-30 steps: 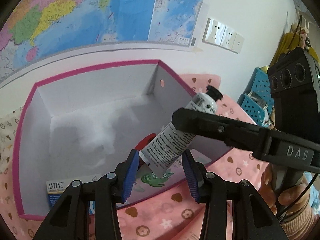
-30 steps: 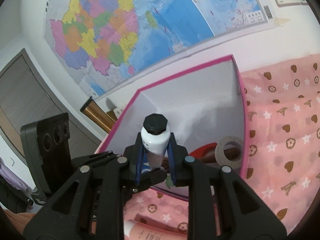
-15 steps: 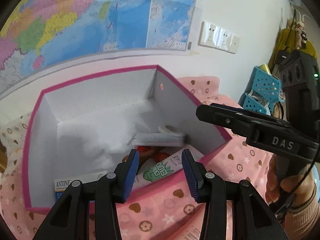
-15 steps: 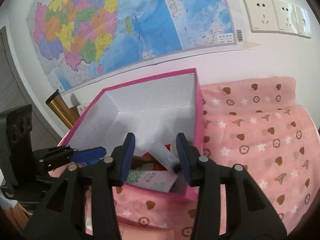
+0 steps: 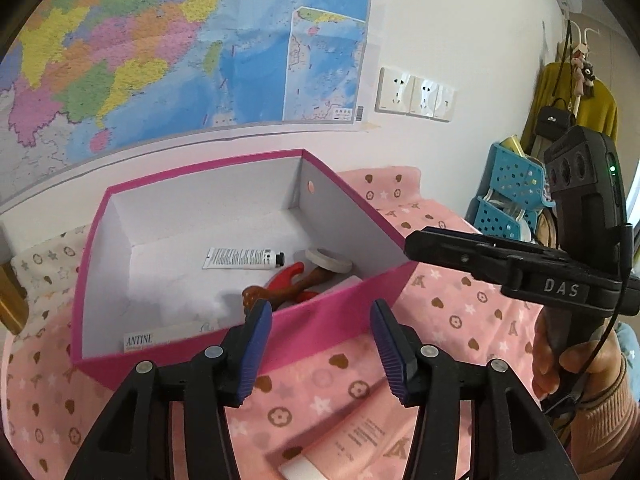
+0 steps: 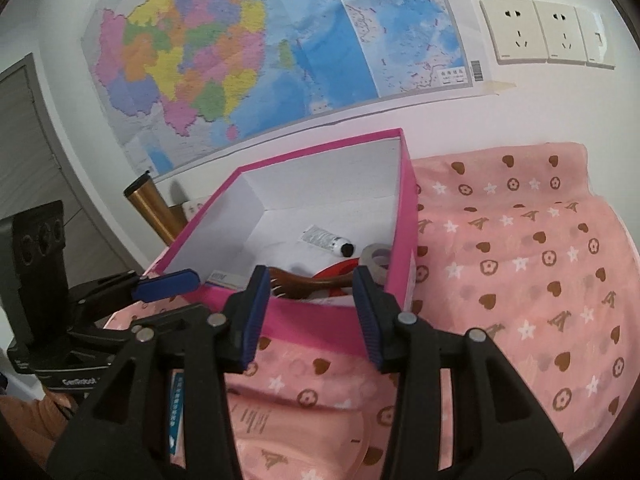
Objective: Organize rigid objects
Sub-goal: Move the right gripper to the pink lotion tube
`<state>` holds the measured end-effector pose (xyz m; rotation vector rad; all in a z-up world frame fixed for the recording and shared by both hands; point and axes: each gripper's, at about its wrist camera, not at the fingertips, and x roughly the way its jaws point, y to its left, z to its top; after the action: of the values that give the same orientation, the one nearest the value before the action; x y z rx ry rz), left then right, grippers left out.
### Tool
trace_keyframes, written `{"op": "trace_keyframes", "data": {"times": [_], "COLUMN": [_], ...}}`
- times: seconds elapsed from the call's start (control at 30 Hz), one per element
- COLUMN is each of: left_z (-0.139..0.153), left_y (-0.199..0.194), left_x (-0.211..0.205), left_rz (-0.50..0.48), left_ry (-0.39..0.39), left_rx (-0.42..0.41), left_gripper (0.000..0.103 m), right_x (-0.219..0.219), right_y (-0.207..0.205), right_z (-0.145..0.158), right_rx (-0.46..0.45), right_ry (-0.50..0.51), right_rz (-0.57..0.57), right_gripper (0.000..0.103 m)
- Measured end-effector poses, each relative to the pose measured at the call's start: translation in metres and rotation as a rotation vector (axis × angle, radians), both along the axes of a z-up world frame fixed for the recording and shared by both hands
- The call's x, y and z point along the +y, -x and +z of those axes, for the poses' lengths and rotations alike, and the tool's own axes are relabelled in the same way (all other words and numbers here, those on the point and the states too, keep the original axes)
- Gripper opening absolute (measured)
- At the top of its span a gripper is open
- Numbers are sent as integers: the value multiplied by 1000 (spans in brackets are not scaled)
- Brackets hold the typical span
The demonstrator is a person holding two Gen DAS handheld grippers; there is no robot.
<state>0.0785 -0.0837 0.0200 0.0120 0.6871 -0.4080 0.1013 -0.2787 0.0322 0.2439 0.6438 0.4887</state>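
A pink box (image 5: 332, 312) with white inside walls stands on the pink patterned cloth; it also shows in the right wrist view (image 6: 404, 216). In it lie a white tube with a black cap (image 5: 242, 258) (image 6: 326, 239), a roll of tape (image 5: 328, 260) (image 6: 376, 258), a brown wooden brush (image 5: 296, 288) (image 6: 304, 280), a red tool (image 5: 286, 278) and a flat "ANTINE" pack (image 5: 160, 334). My left gripper (image 5: 320, 354) is open and empty in front of the box. My right gripper (image 6: 310, 314) is open and empty at the box's near wall. A pink tube (image 5: 348, 440) (image 6: 280, 428) lies on the cloth below the grippers.
A wall with a map (image 5: 180, 48) and sockets (image 5: 414, 94) stands right behind the box. Blue perforated baskets (image 5: 508, 196) stand at the right. A brass post (image 6: 154, 208) stands left of the box. A blue-edged pack (image 6: 176, 408) lies under my right gripper.
My right gripper let go of the white tube, which now lies in the box. Both grippers have drawn back from the box and stand open.
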Motion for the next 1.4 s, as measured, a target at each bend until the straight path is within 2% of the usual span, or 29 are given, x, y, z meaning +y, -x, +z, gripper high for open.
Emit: {"op": "trace_keyframes", "data": {"times": [0.23,0.43,0.6,0.7,0.87,1.07,1.3,1.4], "left_z": [-3,-11,-23,-33,-53,-66,-78,-78], "left_y": [15,24,31,35,42,47,52,55], "left_x": [1,3,10,15,19,16,17,18], "left_rz": [9,11,15,22,18,-1,-15,-13], "left_ry": [-12,-6,-1,-2,8,17,51,50], "left_rx": [-5,19,56,81,146,186,241,241], "left_gripper": [53,53,57,58,58,58,58,58], "right_x": [-3,-7,-11,-11,-12,-13,-8,-7], "right_y": [18,30,37,41,48,50,48,46], "right_z": [-3,-21,-35,-46,-71,-94,-103,-105], "right_rx": [7,59,98,133,206,274,287,292], "right_ry": [-10,-18,-16,0,23,30,35,36], "right_rz": [15,16,14,17,22,25,34,34], "right_gripper": [46,46,47,58,58,58,58,58]}}
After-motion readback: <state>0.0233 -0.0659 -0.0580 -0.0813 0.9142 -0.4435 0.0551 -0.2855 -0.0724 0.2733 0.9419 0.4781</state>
